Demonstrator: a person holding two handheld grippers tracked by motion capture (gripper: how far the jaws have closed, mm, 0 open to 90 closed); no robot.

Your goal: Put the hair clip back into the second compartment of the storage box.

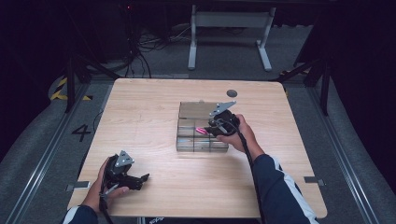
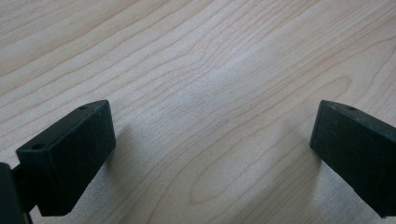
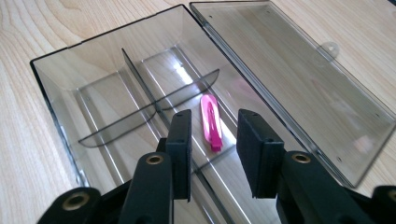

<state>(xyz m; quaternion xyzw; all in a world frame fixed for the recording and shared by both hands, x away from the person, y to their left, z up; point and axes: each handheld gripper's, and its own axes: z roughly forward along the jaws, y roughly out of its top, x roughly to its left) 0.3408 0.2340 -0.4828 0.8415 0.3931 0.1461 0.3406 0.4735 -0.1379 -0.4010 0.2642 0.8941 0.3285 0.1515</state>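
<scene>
Nearest the high camera, two forearms were seen entering from the bottom edge, each hand carrying a set of tongs. From there the scene was ordered by size. A pale wooden desk (image 1: 140,112) was spread beneath everything. At its middle a clear divided box (image 3: 56,79) had been laid open, its hinged lid (image 3: 303,70) folded flat beside it, presumably so that the compartments could be reached from above. The left tongs (image 1: 140,178) were rested low on the near left part of the desk, well apart from the box, with the jaws spread wide over bare wood; they appeared to be parked out of the way. The right tongs (image 3: 212,156) were held over the box, the jaws partly open and nothing pinched between them. Just beyond those jaws a small pink clip (image 3: 211,122) was lying in one compartment, against a divider, and it was judged to be the object being addressed.
</scene>
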